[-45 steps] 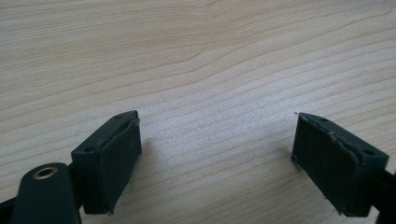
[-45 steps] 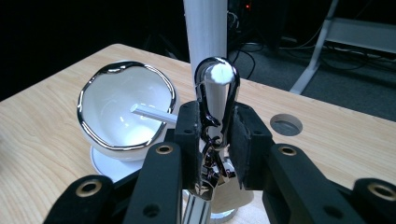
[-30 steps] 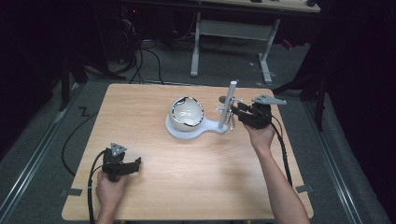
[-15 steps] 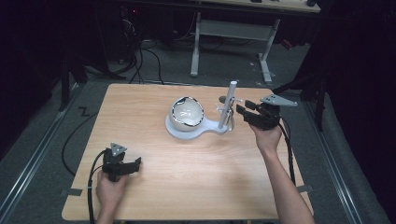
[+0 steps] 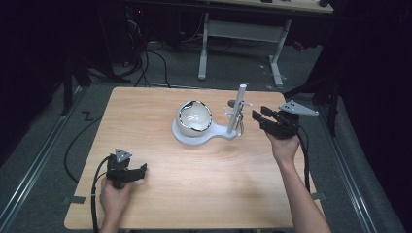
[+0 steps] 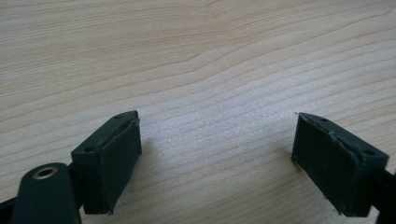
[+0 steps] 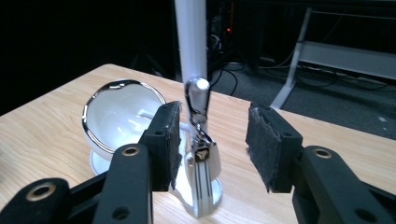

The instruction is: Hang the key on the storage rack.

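A white stand (image 5: 204,135) sits mid-table with a chrome-rimmed white bowl (image 5: 194,118) and an upright white pole (image 5: 237,109). In the right gripper view a small silvery charm (image 7: 204,156) hangs by a clasp from a chrome peg (image 7: 198,92) on the pole (image 7: 191,42), beside the bowl (image 7: 119,114). My right gripper (image 5: 257,115) is just right of the pole, open (image 7: 212,144), holding nothing. The charm shows between its pads (image 7: 173,144) but lies beyond them. My left gripper (image 5: 142,170) rests near the front left, open over bare wood (image 6: 217,154).
The wooden table (image 5: 145,121) has its right edge just behind my right hand (image 5: 284,148). Cables (image 5: 303,160) trail from both grippers toward the front edge. A grey desk frame (image 5: 243,34) stands on the floor beyond the table.
My right gripper has drawn back to the right, away from the pole and peg. The left gripper has not moved.
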Available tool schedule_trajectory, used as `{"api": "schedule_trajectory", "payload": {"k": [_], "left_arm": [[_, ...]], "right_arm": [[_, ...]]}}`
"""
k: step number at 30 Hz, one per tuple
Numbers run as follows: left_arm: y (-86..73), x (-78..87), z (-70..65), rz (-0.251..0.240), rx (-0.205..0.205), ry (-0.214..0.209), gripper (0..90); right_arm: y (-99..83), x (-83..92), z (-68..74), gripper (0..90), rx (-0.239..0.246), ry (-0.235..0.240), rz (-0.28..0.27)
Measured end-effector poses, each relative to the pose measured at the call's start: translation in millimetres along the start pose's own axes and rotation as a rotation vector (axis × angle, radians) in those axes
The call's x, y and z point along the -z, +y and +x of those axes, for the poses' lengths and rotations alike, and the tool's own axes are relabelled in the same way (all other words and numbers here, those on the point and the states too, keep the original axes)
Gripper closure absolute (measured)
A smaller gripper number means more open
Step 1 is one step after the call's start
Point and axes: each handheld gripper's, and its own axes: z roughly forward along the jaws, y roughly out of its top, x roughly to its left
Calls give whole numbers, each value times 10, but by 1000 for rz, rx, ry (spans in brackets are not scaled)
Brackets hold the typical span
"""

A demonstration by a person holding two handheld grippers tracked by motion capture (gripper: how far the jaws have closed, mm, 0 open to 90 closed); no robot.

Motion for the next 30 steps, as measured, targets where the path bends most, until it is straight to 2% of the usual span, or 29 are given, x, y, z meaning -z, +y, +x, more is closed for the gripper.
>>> {"api": "schedule_trajectory", "payload": {"k": [7, 12, 30], "left_arm": [[0, 0, 0, 0, 0, 0, 161], [0, 0, -1, 1, -1, 1, 160], [0, 0, -1, 1, -1, 1, 160]], "right_arm": [[-77, 141, -41, 559, -19, -31, -32], [-124, 210, -80, 565, -26, -39, -28], [-294, 379, -114, 574, -56, -35, -31]]}}
